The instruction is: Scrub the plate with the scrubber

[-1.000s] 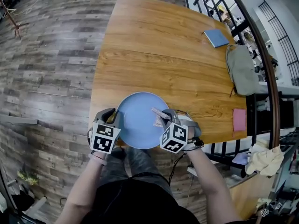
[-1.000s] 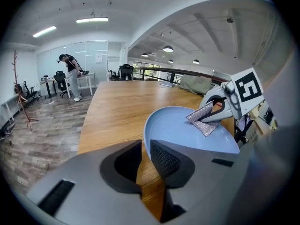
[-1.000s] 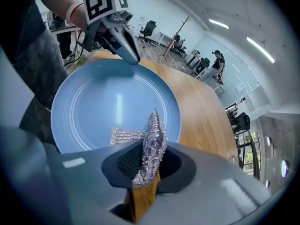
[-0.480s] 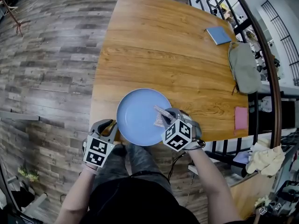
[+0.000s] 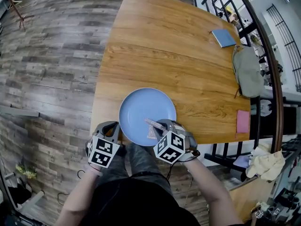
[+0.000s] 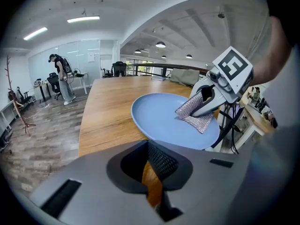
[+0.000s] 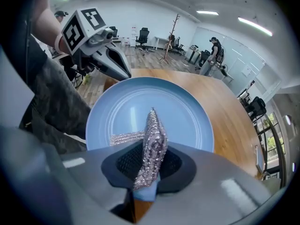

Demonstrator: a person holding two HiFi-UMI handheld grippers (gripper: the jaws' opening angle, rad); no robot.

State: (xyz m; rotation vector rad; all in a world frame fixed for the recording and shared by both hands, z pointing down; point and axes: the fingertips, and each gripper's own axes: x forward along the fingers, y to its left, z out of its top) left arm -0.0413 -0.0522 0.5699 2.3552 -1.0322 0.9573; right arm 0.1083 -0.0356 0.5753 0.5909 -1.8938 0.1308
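Note:
A round blue plate (image 5: 141, 108) lies on the wooden table (image 5: 160, 46) close to its near edge. My right gripper (image 5: 160, 126) is shut on a silver mesh scrubber (image 5: 151, 128), which rests on the plate's near right part. In the right gripper view the scrubber (image 7: 153, 142) stands up between the jaws over the plate (image 7: 187, 116). My left gripper (image 5: 113, 126) is shut on nothing, at the table's edge just left of the plate's rim and off it. The left gripper view shows the plate (image 6: 157, 118), the scrubber (image 6: 194, 114) and the right gripper (image 6: 211, 100) ahead.
A blue notebook (image 5: 223, 37), a grey-green bag (image 5: 248, 71) and a pink pad (image 5: 242, 121) lie along the table's right side. A black railing (image 5: 270, 55) runs behind them. Wood floor lies to the left. A person (image 6: 60, 76) stands far off.
My left gripper has left the plate's left rim, dropped back toward me, then come up beside the plate with its jaws closed. The right gripper has dragged the scrubber left and nearer across the plate.

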